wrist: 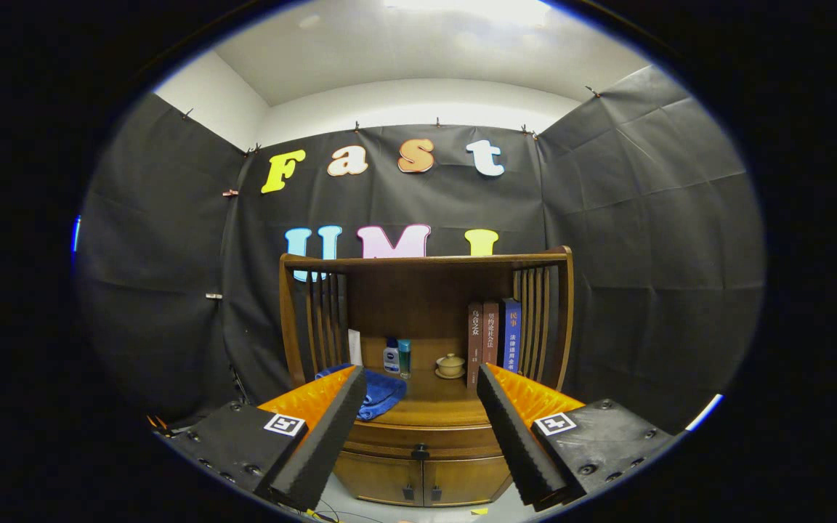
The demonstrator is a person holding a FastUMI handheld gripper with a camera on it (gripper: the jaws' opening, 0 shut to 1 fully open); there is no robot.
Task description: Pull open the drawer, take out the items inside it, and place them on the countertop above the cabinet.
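Below countertop [433, 408], shut drawer [420, 440] lies beyond spread, empty tongs [415, 436].

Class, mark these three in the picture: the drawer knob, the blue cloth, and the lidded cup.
drawer knob [420, 452], gripper view, on its dark round front.
blue cloth [382, 392], gripper view, on its folded middle.
lidded cup [450, 365], gripper view, on its body.
gripper [418, 436], gripper view, fingers open.
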